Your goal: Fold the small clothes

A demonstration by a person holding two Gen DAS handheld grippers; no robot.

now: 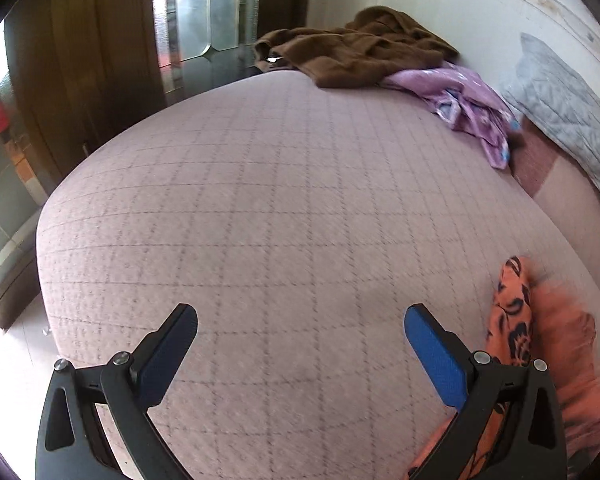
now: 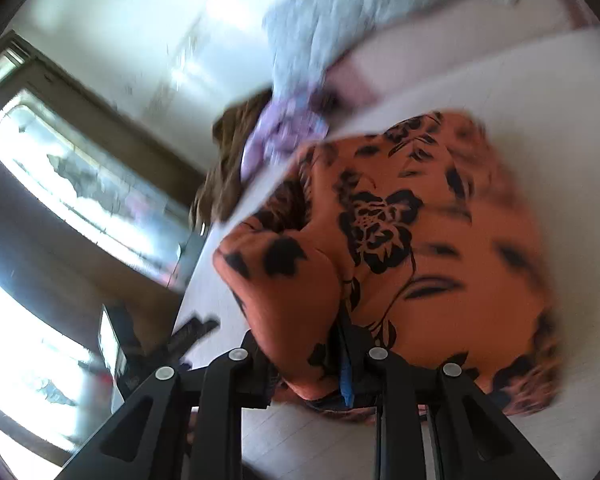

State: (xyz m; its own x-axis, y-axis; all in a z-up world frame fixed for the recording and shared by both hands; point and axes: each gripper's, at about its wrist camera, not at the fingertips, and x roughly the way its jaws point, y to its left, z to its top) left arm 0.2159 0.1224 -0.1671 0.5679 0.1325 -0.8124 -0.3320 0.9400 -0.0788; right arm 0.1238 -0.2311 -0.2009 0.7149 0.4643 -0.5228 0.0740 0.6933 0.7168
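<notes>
An orange garment with black flowers [image 2: 400, 240] hangs bunched over my right gripper [image 2: 342, 344], whose jaws are shut on its fabric; the blue pads are mostly hidden by cloth. The same orange garment [image 1: 512, 320] shows blurred at the lower right of the left wrist view, beside the right finger. My left gripper [image 1: 300, 340] is open and empty above the pink quilted bed [image 1: 260, 220], its blue pads wide apart.
A brown garment [image 1: 360, 52] and a purple floral garment [image 1: 468, 108] lie at the bed's far edge. A grey quilted pillow [image 1: 572, 120] lies at the right by the white wall. A wooden door with glass panels [image 1: 204, 20] stands behind the bed.
</notes>
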